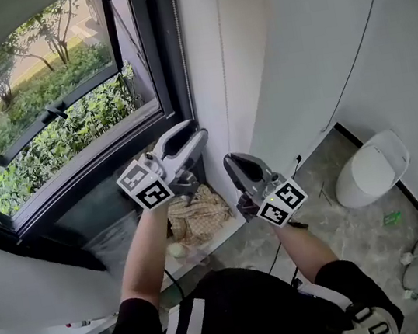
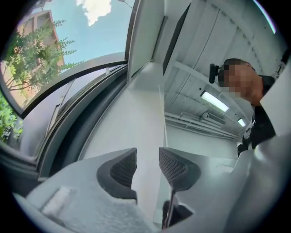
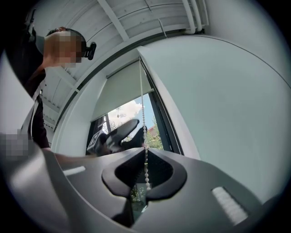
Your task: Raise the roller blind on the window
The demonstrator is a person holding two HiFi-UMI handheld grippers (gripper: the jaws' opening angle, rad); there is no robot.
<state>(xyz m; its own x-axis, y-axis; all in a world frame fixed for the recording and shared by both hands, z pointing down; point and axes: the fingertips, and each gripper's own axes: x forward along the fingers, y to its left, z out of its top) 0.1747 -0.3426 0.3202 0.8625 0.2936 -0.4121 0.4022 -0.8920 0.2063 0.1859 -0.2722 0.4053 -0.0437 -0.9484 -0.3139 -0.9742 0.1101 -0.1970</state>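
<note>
The white bead chain [image 3: 144, 132] hangs from the roller blind [image 3: 119, 91], which covers the top part of the window. My right gripper [image 3: 145, 152] is shut on this chain, and beads run down through its dark pads. In the head view the right gripper [image 1: 234, 163] sits low beside the white wall, with the chain [image 1: 227, 104] rising from its tips. My left gripper [image 1: 195, 130] is higher and to the left, at the dark window frame [image 1: 169, 66]. The left gripper [image 2: 148, 166] is open, with only white wall showing in the gap.
Green shrubs and trees show through the window glass [image 1: 44, 117]. A checked bag [image 1: 197, 215] lies on the floor under the sill. A white toilet [image 1: 370, 168] stands at the right on the grey floor, and a thin cable [image 1: 356, 52] runs down the white wall.
</note>
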